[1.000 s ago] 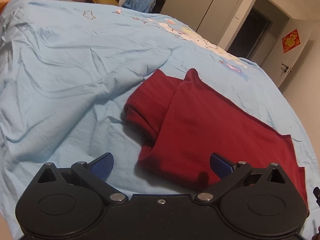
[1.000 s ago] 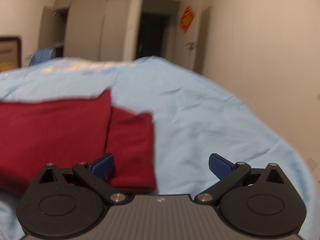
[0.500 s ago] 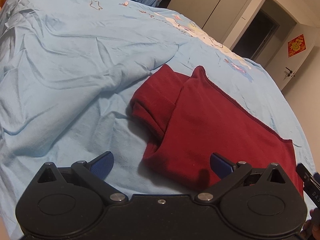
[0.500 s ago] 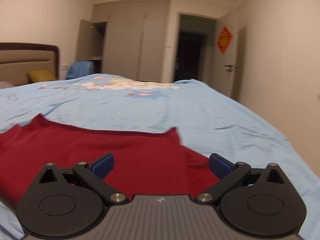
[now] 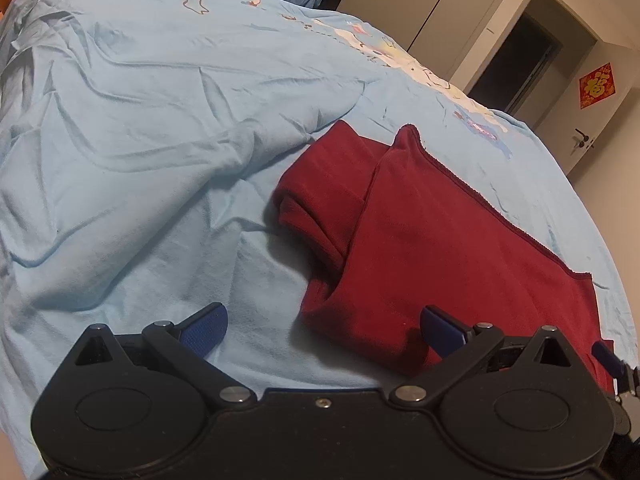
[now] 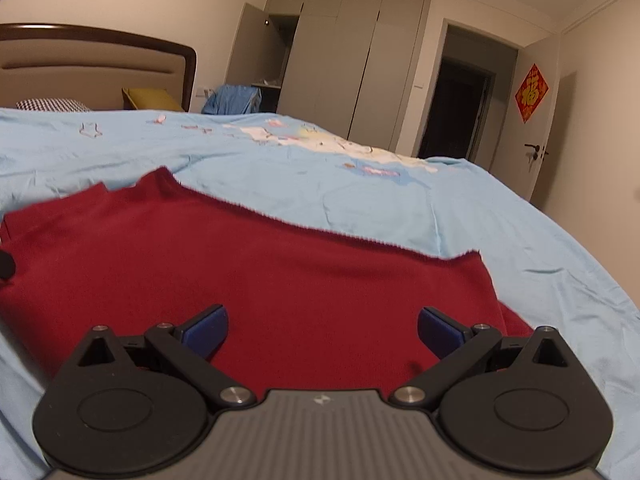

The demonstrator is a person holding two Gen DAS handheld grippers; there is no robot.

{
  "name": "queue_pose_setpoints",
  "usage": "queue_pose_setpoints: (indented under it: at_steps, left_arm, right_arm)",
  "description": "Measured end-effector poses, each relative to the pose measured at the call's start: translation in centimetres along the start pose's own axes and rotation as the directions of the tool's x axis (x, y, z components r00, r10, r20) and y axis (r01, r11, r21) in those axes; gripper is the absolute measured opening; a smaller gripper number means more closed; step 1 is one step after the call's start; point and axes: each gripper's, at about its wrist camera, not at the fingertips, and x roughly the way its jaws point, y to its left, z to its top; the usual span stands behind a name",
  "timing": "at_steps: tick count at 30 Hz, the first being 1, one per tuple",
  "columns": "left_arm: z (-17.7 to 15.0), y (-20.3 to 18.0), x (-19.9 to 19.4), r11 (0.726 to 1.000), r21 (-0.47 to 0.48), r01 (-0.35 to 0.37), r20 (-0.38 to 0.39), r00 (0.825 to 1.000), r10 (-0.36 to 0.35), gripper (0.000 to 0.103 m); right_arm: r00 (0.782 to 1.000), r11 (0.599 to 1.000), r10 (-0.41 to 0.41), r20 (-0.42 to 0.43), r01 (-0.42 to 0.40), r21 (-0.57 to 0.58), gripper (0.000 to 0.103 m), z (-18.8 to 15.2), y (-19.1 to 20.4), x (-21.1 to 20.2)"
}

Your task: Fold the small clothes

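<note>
A dark red garment (image 5: pixel 440 248) lies partly folded on the light blue bedsheet (image 5: pixel 140 140), one sleeve doubled over at its left end. My left gripper (image 5: pixel 323 326) is open and empty, just above the garment's near left corner. In the right wrist view the garment (image 6: pixel 260 272) fills the middle, its hem running along the far edge. My right gripper (image 6: pixel 322 330) is open and empty, low over the garment's near edge. A blue fingertip of the right gripper shows at the right edge of the left wrist view (image 5: pixel 608 362).
The bed's headboard (image 6: pixel 96 60) and a checkered pillow (image 6: pixel 52 105) are at the far left. A wardrobe (image 6: pixel 352 64), a dark doorway (image 6: pixel 456 112) and a door with a red paper ornament (image 6: pixel 531 92) stand beyond the bed. The bed's edge curves down on the right.
My right gripper has swung left from the garment's right end to face its middle. My left gripper has drifted slightly left and back. Both stay open.
</note>
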Motion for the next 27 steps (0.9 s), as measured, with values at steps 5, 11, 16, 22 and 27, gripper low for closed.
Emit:
queue_pose_setpoints:
  at_steps: [5,11,16,22,27]
  left_arm:
    - [-0.1,-0.4,0.2,1.000,-0.008,0.010,-0.003,1.000,-0.010,0.102]
    - [0.0,-1.0,0.3,1.000,-0.020,0.020,-0.010,1.000,-0.020,0.102]
    - [0.1,-1.3,0.2,1.000,-0.021,0.017,-0.020,1.000,-0.018,0.102]
    - [0.2,-1.7,0.3,0.999,-0.019,0.043,-0.029,0.999,-0.044,0.102]
    - [0.3,-2.0,0.4,0.998,-0.028,0.061,-0.031,0.998,-0.062,0.102]
  right_arm:
    - [1.000,1.000,0.006,-0.018,-0.005,0.029,0.103,-1.8,-0.1,0.1]
    - [1.000,0.996,0.025,0.015,-0.026,0.089,0.103,-3.0,-0.8,-0.2]
    - [0.999,0.994,0.034,0.030,-0.037,0.106,0.103,-3.5,-1.2,-0.4]
    - [0.999,0.993,0.039,0.033,-0.042,0.114,0.103,-3.6,-1.3,-0.4]
    - [0.999,0.993,0.039,0.034,-0.042,0.114,0.103,-3.6,-1.3,-0.4]
